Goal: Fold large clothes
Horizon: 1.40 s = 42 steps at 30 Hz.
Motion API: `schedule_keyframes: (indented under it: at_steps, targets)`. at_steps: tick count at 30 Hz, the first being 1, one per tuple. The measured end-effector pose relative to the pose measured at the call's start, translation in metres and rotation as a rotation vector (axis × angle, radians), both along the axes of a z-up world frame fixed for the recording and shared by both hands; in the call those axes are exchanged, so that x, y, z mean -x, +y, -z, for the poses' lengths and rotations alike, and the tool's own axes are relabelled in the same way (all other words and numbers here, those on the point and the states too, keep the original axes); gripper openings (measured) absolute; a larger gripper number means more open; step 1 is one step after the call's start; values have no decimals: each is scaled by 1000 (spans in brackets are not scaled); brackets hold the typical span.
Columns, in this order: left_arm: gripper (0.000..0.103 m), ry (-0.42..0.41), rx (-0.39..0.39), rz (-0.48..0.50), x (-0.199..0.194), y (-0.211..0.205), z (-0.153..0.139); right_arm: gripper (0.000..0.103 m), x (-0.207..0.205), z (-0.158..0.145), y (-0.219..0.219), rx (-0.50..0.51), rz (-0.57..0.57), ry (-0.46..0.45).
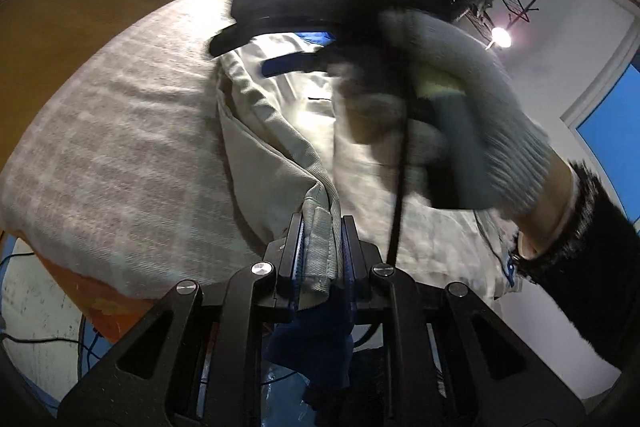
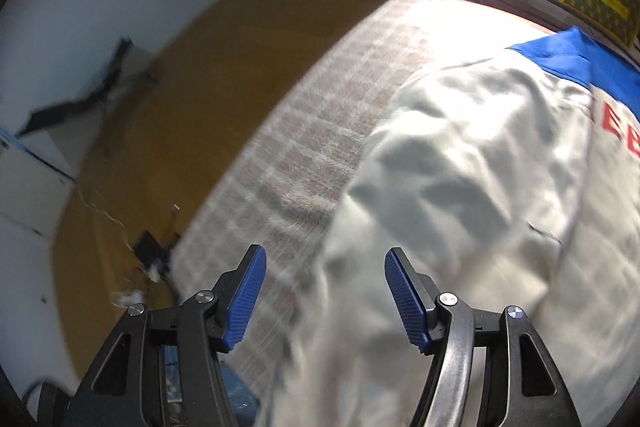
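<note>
Garment (image 1: 280, 131), pale grey with a blue panel and red lettering, lies spread on the checked blanket (image 1: 120, 155) covering the tabletop. Left gripper (image 1: 322, 247): fingers nearly closed, clamping a hemmed edge of the garment. Right gripper (image 2: 325, 291): fingers well apart, nothing between the pads, poised above the garment's edge. A gloved hand (image 1: 460, 115) grips the right tool. No containers visible.

Black-framed left gripper (image 1: 320, 243) and right gripper (image 2: 325, 291) carry ribbed blue pads behind silver screws; beyond the left jaws, a grey knit glove (image 1: 460, 99) meets a fuzzy black sleeve (image 1: 588, 267).
</note>
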<state>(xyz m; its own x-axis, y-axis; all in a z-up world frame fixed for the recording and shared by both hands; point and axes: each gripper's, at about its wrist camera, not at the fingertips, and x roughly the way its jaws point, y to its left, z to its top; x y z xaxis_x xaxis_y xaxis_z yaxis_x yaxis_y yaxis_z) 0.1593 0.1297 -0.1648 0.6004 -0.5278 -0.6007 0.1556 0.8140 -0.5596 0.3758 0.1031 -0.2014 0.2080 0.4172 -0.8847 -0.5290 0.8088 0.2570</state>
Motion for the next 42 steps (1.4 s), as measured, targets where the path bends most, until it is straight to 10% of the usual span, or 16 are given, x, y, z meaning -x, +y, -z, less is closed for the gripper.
schedule_keyframes:
  at_steps: [7,14,28,35,42]
  targets:
    - [15,9,2,7,-5,-6,2,63,-14,39,36,237,-42,-15]
    - [14,10,-22,17,-9,-17,-1,14,-22,65,23,326,-65,-19]
    - [12,-70,-145,168,9,-81,-23,2,-14,8,-132,-278,154,-31]
    - [11,-63,-216,291,20,-129,-14,2,18,27,-249,-607,368,-10]
    - [7,-5,-288,423,32,-178,15,16,32,65,-300,-474,448,65]
